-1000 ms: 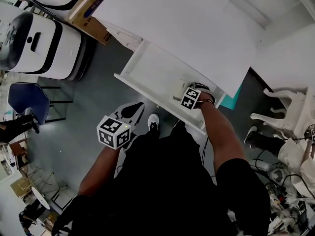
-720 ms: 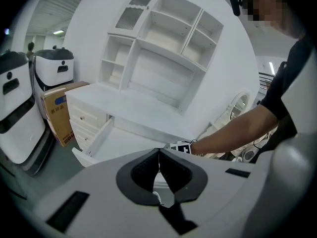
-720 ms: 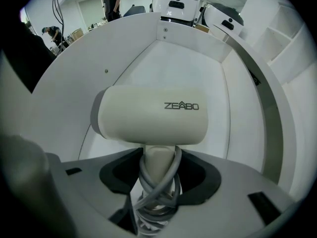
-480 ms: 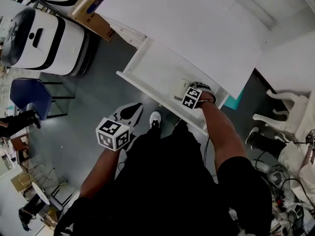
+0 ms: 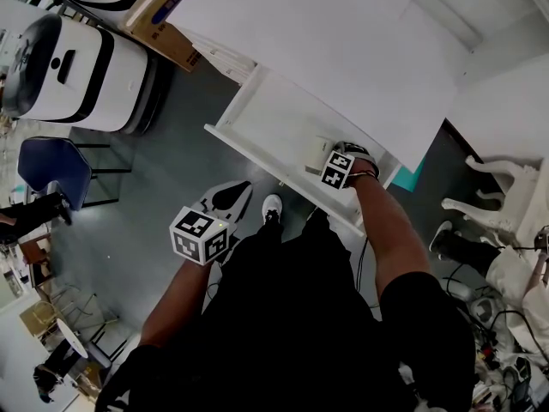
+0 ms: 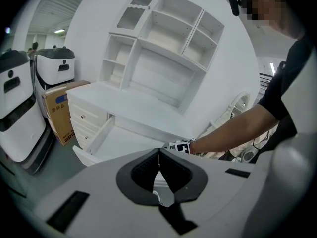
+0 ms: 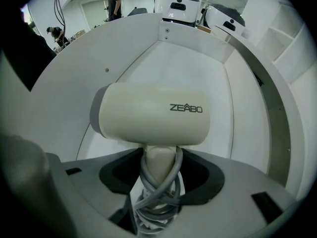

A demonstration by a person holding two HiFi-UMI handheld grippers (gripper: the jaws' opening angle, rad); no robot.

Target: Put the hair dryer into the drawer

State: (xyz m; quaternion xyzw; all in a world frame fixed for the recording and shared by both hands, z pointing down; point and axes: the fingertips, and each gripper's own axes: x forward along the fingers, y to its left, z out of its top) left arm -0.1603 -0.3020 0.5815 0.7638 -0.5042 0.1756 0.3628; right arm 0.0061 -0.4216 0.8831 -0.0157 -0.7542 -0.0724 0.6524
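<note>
A cream hair dryer point(image 7: 151, 115) with a grey cord wound round its handle fills the right gripper view, and my right gripper point(image 7: 157, 182) is shut on that handle. In the head view the hair dryer point(image 5: 314, 154) sits inside the open white drawer point(image 5: 257, 114), near its front right corner, with the right gripper point(image 5: 336, 166) over the drawer's front edge. My left gripper point(image 5: 225, 202) hangs over the grey floor, in front of the drawer. In its own view the left gripper point(image 6: 159, 168) is shut with nothing between its jaws.
The white desk top point(image 5: 326, 41) overhangs the drawer. A cardboard box point(image 5: 159, 33) and a white machine point(image 5: 77, 75) stand to the left. A blue chair point(image 5: 51, 174) is at the far left. A white chair point(image 5: 497, 196) and cables lie to the right.
The right gripper and the hair dryer have shifted very slightly to the right inside the drawer. The left gripper has barely moved.
</note>
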